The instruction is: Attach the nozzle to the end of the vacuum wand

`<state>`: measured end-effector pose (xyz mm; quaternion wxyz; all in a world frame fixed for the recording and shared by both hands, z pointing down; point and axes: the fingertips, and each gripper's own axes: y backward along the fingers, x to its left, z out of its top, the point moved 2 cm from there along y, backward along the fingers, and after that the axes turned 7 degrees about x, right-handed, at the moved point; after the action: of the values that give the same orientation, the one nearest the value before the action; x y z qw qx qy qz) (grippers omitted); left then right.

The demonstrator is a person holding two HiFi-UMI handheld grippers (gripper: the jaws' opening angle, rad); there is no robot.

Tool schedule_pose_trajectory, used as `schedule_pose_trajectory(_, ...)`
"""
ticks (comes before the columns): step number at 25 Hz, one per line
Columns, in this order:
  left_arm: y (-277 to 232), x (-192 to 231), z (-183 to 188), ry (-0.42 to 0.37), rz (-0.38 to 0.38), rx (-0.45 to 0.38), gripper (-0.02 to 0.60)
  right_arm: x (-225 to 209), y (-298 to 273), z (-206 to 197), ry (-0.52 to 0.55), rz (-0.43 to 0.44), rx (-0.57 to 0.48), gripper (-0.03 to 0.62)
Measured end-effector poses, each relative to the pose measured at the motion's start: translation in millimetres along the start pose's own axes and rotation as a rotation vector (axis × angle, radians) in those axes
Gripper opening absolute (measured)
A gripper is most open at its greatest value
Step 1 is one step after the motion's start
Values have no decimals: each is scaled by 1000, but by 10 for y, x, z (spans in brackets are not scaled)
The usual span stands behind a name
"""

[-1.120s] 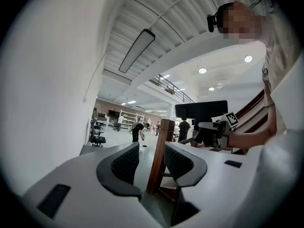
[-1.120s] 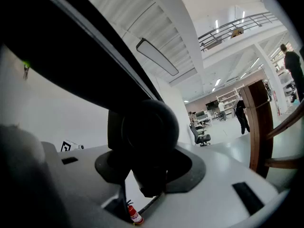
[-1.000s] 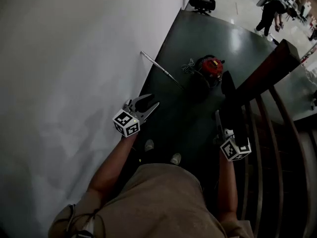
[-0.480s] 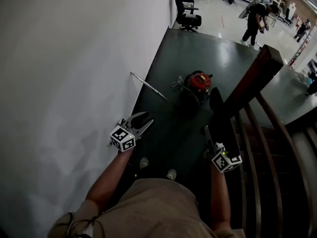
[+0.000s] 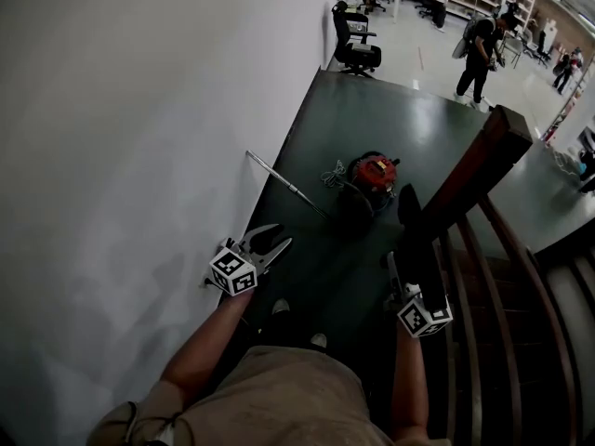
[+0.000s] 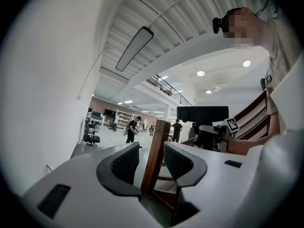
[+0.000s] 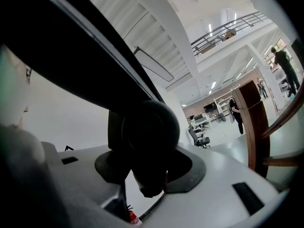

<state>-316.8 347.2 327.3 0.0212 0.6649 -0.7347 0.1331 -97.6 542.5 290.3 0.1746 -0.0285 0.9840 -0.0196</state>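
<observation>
The left gripper [image 5: 272, 242] is being held level, jaws slightly spread and empty; the black nozzle [image 5: 416, 240] is being pinched by the right gripper [image 5: 404, 282]. Ahead, the vacuum wand [image 5: 286, 186] is lying on the dark floor [image 5: 409, 119] beside the white wall [image 5: 139, 110].

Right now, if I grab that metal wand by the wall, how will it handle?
The wand looks like a thin, straight metal tube: probably stiff and light. Smooth and round, so it may roll or slip. Long: gripped near one end, it would likely swing.
</observation>
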Motion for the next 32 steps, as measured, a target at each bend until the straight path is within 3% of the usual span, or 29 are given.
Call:
schedule_pose_trajectory(8, -177, 632, -7, 42, 47, -4, 153, -289, -681, 63, -2, 5, 14, 179)
schedule_pose_trajectory(22, -1214, 2416, 261, 97, 85, -17, 153, -921, -2564, 466, 70, 41, 82, 179)
schedule_pose_trajectory(28, -1403, 2921, 442, 96, 86, -13, 153, -1105, -3161, 564, 63, 35, 78, 179)
schedule_pose_trajectory(32, -1691, 3282, 348, 111, 113, 7, 153, -1354, -3594, 560, 71, 58, 91, 179)
